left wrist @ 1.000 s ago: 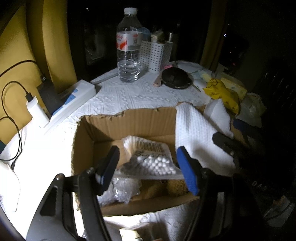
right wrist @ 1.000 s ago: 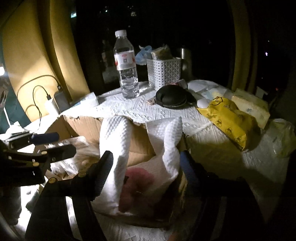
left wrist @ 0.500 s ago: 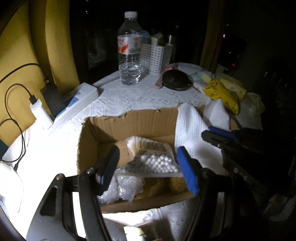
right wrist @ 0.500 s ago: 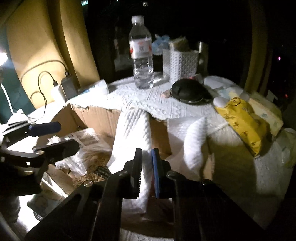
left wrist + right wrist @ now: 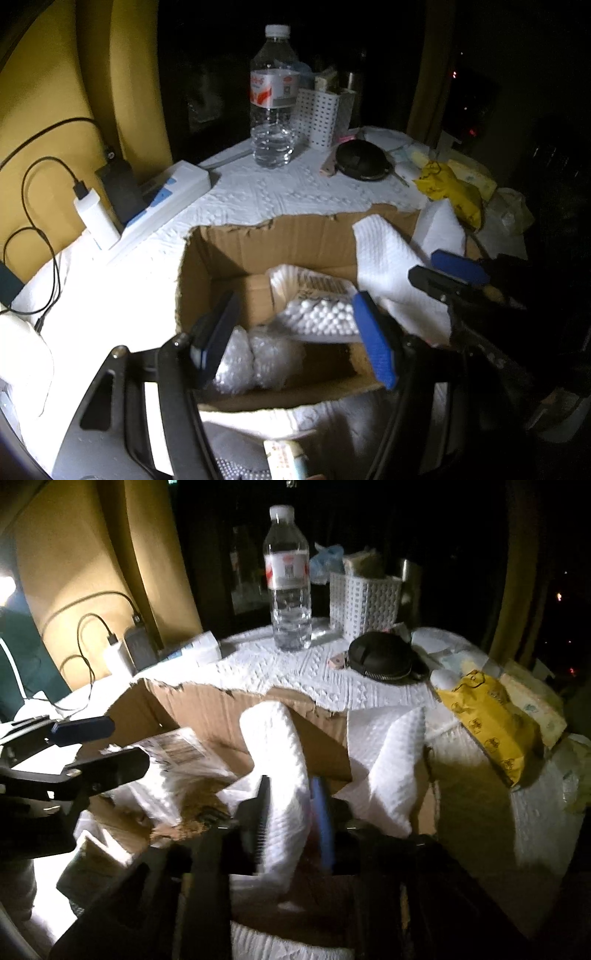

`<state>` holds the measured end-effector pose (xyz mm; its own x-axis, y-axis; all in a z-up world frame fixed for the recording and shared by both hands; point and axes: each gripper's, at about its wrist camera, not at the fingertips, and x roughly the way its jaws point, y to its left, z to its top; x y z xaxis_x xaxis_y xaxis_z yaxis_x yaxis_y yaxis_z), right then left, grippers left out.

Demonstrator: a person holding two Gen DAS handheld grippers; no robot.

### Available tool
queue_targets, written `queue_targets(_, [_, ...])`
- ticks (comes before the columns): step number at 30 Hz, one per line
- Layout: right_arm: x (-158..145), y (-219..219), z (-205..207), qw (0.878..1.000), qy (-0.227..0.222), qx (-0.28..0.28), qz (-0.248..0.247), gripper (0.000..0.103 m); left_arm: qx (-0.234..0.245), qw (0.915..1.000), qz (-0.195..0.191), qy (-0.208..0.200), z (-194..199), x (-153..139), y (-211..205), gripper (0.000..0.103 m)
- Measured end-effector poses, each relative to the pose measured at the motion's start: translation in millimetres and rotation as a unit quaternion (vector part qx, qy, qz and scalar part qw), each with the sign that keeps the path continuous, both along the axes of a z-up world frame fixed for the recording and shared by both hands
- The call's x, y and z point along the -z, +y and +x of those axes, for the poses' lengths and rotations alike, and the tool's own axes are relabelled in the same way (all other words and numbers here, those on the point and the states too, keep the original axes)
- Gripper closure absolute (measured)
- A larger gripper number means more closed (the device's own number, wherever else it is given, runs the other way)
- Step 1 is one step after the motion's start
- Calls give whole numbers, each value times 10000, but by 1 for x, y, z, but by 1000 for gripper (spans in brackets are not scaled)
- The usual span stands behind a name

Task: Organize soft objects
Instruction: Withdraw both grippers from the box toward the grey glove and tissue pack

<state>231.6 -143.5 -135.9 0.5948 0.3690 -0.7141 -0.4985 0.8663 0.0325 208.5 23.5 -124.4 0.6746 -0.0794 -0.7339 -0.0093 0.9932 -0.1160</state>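
Within 1 second the right gripper (image 5: pixel 291 812) has clamped the paper towel (image 5: pixel 280 753) at the cardboard box's (image 5: pixel 266 240) 3 o'clock side, ready for tucking, while the left gripper (image 5: pixel 295 332) hangs open.

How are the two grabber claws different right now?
The left gripper has its jaws wide apart, holding nothing above the brown cardboard box. The right gripper has its jaws squeezed on the white quilted paper towel. Both have one blue and one black finger.
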Motion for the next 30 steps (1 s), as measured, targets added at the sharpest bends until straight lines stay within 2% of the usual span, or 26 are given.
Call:
queue_targets(3, [-12,-3,-10,9999,-95,22,87,58,-11,10000,-3,-84,-8,-7,0,36])
queue_targets(6, [-22,-6,-21,9997,-174,28,141,56,-29,9998,-39,-187,-19,-15,1,29])
queue_targets(11, [-34,-7,-39,9994,-261,30,222,53,-56,9994,-85,-329,-41,-27,5,27])
queue_targets(13, [-38,-7,-47,9992,-283,24,265,49,-60,9993,-78,-363,-48,-30,6,27])
queue_targets(30, [-37,9,-98,9991,-208,-154,332,48,-231,9989,-118,-388,-106,-27,30,26])
